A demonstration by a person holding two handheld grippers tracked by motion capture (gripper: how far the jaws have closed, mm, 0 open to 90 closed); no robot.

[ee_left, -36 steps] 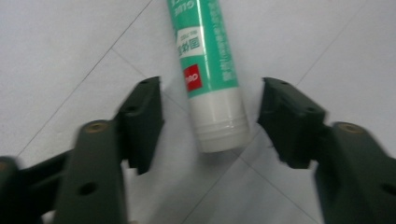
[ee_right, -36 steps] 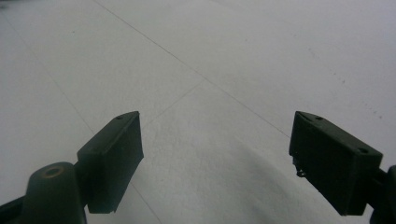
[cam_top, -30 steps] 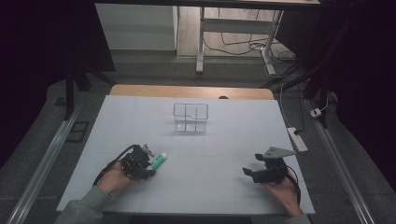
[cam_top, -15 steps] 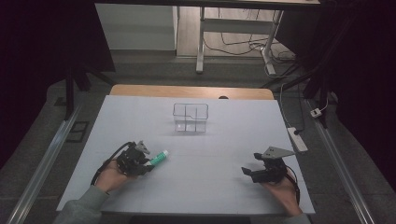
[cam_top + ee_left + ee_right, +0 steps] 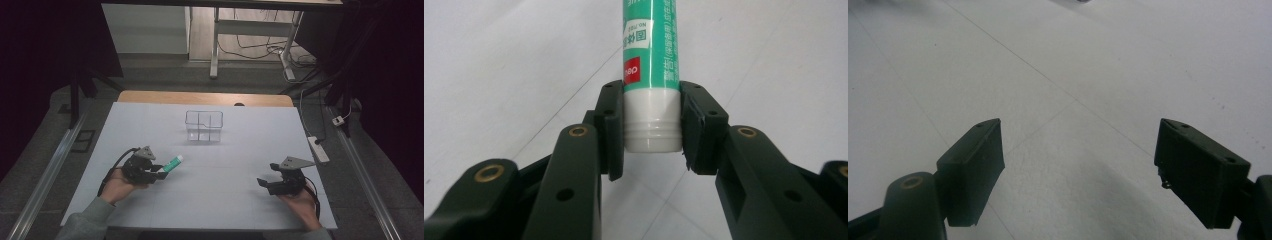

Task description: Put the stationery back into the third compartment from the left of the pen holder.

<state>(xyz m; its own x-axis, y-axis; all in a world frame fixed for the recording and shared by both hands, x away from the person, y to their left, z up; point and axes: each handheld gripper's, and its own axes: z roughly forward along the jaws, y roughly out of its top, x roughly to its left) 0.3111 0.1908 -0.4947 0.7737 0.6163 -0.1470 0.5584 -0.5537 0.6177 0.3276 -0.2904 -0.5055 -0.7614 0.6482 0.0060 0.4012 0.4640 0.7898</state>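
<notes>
A green glue stick (image 5: pixel 173 162) with a white cap end (image 5: pixel 651 127) lies low over the white table (image 5: pixel 225 200) at front left. My left gripper (image 5: pixel 161 172) has just been closing and is now shut on the stick's white end, both pads (image 5: pixel 610 125) pressed against its sides. Whether the stick rests on the table or hangs just above it I cannot tell. My right gripper (image 5: pixel 264 182) stays at the front right, open, with nothing but bare table between its fingers (image 5: pixel 973 165).
A clear plastic box (image 5: pixel 204 126) with dividers stands at the middle of the table's far half. A power strip (image 5: pixel 318 149) lies by the right edge. The table's front edge runs just under both hands.
The left gripper has shifted slightly left and its jaws have come in on the glue stick, whose far end now sits a little higher in the picture. The right gripper has not moved.
</notes>
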